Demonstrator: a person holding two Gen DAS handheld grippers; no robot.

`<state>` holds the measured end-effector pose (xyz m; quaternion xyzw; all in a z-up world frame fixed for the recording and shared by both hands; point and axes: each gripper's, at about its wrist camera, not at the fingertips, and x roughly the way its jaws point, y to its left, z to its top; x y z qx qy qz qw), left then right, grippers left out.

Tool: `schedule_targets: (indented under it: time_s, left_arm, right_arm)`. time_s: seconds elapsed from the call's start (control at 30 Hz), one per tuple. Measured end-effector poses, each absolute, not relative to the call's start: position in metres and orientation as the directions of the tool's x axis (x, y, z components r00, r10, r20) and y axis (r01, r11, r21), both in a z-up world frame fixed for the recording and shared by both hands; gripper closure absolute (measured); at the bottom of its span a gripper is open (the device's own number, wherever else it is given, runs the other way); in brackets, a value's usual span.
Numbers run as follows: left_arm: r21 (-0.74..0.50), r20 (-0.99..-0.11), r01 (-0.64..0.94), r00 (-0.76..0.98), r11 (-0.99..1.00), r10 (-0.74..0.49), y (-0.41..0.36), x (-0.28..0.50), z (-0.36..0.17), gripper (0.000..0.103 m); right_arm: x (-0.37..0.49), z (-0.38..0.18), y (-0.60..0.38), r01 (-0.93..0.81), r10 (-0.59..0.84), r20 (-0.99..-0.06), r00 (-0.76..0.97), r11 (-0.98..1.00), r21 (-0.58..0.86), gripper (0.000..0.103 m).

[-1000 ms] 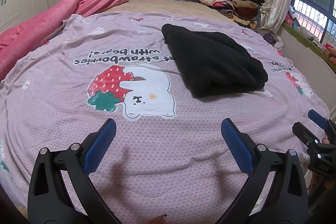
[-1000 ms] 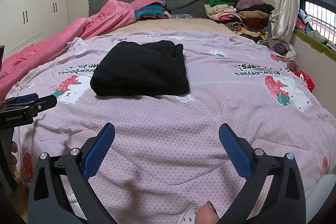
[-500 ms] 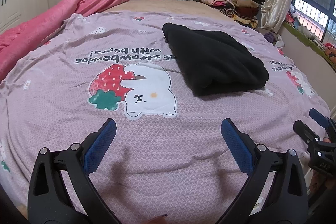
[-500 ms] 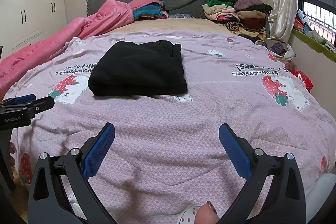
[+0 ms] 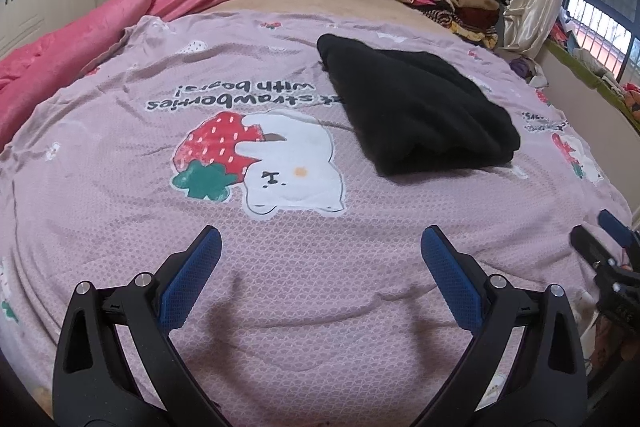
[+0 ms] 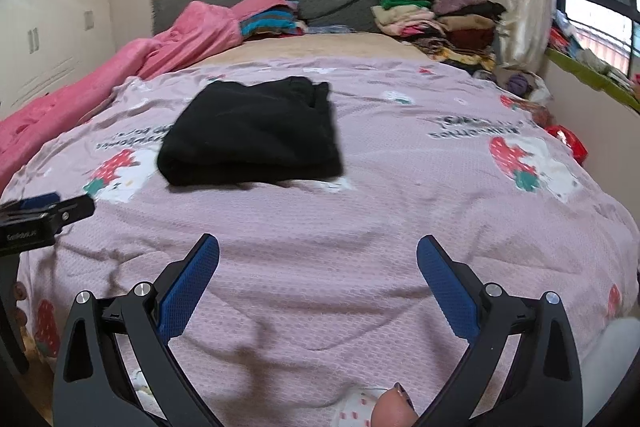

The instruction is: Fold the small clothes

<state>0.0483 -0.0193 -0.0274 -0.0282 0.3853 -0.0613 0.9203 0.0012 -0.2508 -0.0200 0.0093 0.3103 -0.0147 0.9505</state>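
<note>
Black garment (image 5: pixel 416 111) lies folded well ahead of both claws, unmoved since a second ago. Left claw (image 5: pixel 320 259) and right claw (image 6: pixel 318 263) gape empty; fold probably finished.

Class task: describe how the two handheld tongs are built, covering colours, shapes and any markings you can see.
The left tongs and right tongs match: black plastic arms with slot cut-outs, silver screws at the joints, and flat blue fingers with a fine grid texture. White lettering, too blurred to read, marks the left tongs' body in the right wrist view.
</note>
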Motion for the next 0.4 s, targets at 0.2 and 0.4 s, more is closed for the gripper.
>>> schedule_targets:
  time_s: [0.2,0.4]
  left_arm:
    - [-0.185,-0.759,-0.018,0.638,0.983,-0.131,0.046,0.076,-0.020,0.009]
    - [-0.124,-0.763,-0.334,0.635,0.934,0.126,0.222,0.116,-0.011,0.010]
  right_arm:
    - [-0.029,-0.007,-0.341,0.387,-0.336,-0.538,0.773,0.922,-0.020,0.004]
    - [-0.108,-0.031,-0.507,0.841,-0.715,-0.598,0.363,0.528,-0.121,0.004]
